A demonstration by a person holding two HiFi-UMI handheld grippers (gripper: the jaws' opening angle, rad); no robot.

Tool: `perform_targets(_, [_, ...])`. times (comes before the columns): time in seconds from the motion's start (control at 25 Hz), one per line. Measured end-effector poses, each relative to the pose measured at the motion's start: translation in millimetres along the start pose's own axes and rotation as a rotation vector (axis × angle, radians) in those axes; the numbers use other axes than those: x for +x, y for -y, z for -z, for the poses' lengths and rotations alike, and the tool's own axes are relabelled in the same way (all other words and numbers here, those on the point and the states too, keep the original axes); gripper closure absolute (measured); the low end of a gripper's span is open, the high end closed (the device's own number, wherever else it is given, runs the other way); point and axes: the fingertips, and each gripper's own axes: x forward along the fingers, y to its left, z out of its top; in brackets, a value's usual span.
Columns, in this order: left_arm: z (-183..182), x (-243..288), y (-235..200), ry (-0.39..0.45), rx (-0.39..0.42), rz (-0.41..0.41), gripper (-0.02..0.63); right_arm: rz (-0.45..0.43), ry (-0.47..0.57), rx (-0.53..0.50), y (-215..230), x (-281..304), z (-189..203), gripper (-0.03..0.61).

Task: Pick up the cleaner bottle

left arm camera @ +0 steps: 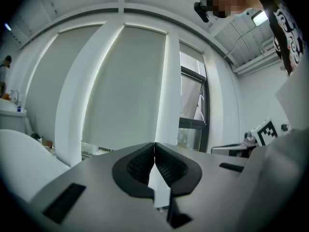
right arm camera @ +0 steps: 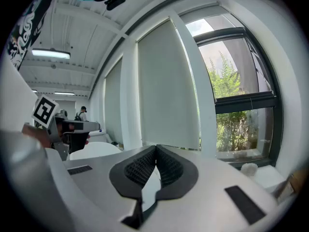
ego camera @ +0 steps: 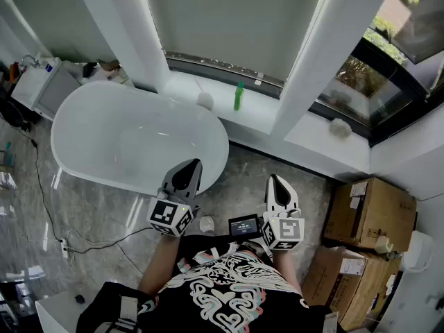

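- The green bottle [ego camera: 238, 96] stands upright on the white window ledge [ego camera: 277, 113], at the far side of the room, just past the right end of the bathtub [ego camera: 132, 141].
- A small white lump [ego camera: 205, 100] sits on the ledge just left of the bottle; another white lump [ego camera: 338, 127] lies further right on the ledge.
- The left gripper [ego camera: 193, 163] is held near the person, over the near right rim of the bathtub, pointing toward the ledge. Its fingers are pressed together at the tips with nothing between them [left arm camera: 154, 145].
- The right gripper [ego camera: 275, 178] is level with it on the right, over the grey floor [ego camera: 243, 179], well apart from the bottle. Its fingers are also closed tip to tip and empty [right arm camera: 155, 149].
- Cardboard boxes [ego camera: 368, 214] are stacked at the near right.
- A dark cable [ego camera: 45, 193] runs across the floor on the left, beside the bathtub.
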Motion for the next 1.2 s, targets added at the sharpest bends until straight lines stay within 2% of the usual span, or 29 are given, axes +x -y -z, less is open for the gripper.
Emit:
perform_targets(0.12, [-10,-12,33,0.037,-0.031,-0.016,0.597,-0.012,-0.007,-0.01,6,-44,-1,0.552])
perform_targets(0.28, [-17,-22,81,0.069,0.016,-0.002,0.595,-0.021,0.003,-0.027,21,-83,2,0.552])
perform_targets(0.44, [-9,-32,116,0.06,0.046,0.022,0.597,-0.017,0.005,-0.019,36,-107,10,0.552])
perform_targets(0.52, [-2,-33,124,0.037,0.048,0.015,0.597,-0.013,0.015,0.0,43,-112,11,0.552])
perform_targets(0.68, [0,-41,133,0.036,-0.069,0.023,0.597,-0.012,0.017,0.023,49,-119,11,0.552])
perform_targets(1.08, [14,-45,144,-0.017,0.001,-0.023,0.597,-0.043,-0.004,0.035,52,-132,23,0.552])
perform_targets(1.2, [13,-41,141,-0.011,-0.013,-0.037,0.596,-0.035,-0.009,0.024,57,-126,18,0.552])
